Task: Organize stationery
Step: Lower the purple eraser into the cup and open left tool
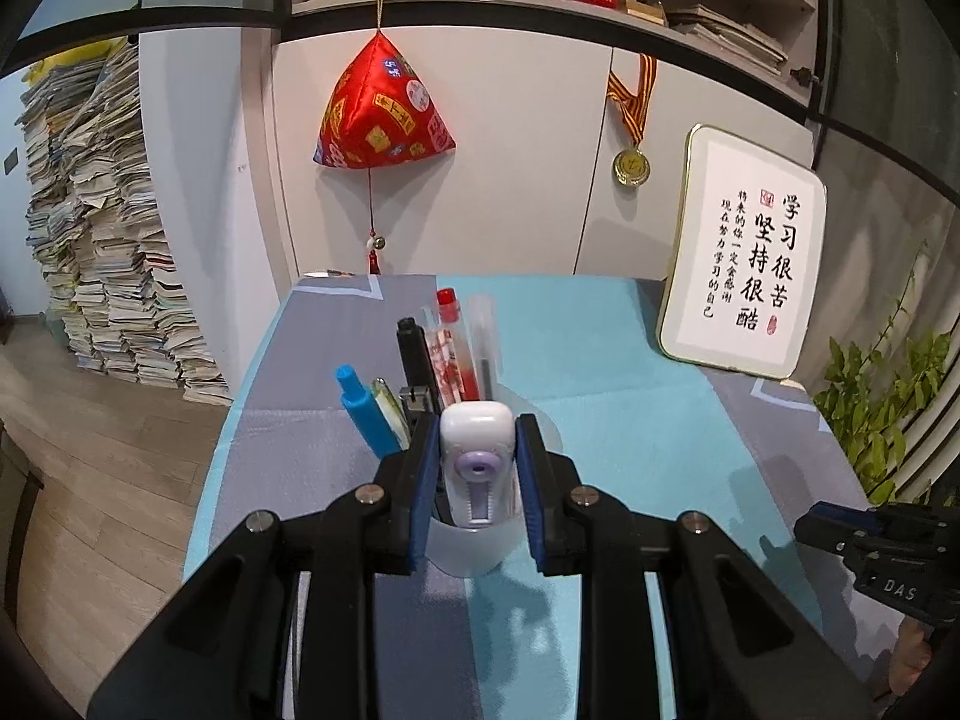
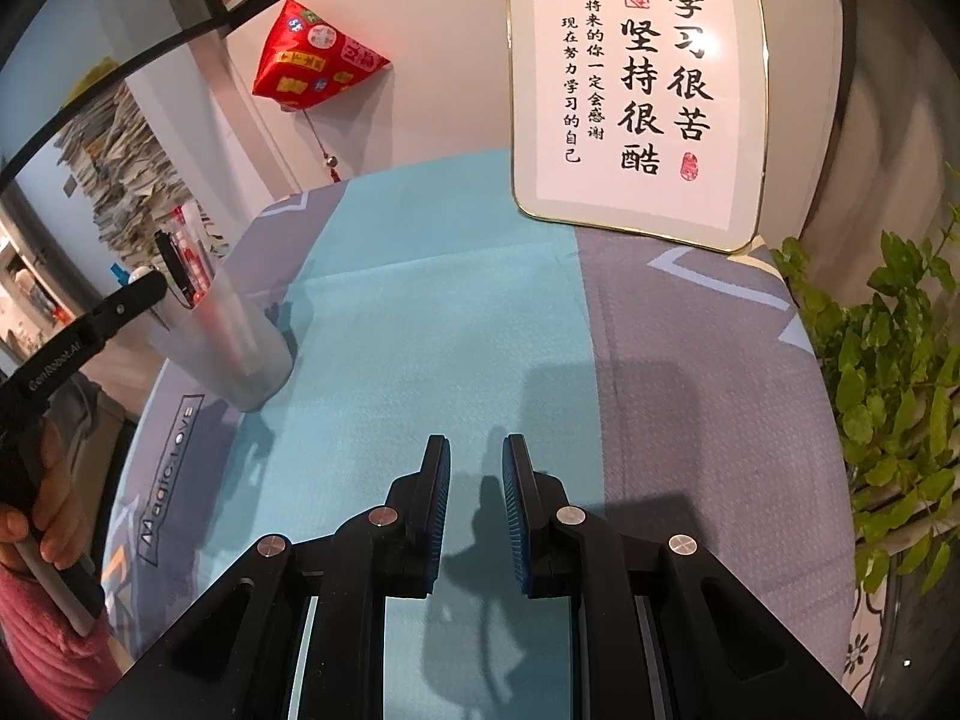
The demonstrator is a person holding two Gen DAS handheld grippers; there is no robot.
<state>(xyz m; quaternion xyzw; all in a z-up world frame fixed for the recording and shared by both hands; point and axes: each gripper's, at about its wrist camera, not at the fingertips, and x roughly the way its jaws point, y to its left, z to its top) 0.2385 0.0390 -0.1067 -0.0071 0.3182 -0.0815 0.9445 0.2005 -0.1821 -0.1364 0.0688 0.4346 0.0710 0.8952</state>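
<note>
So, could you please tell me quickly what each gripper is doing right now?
Left gripper: jaws closed on the white correction tape, above the pen cup.
Right gripper: jaws nearly shut, a narrow gap between them, holding nothing.

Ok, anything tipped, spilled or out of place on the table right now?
Nothing stands out. The pen cup stands upright, pens inside, and the left gripper holds the white correction tape over it.

Left tongs [image 1: 477, 456] angled down, pads clamped on load; right tongs [image 2: 476, 474] angled down, near-closed, empty
</note>
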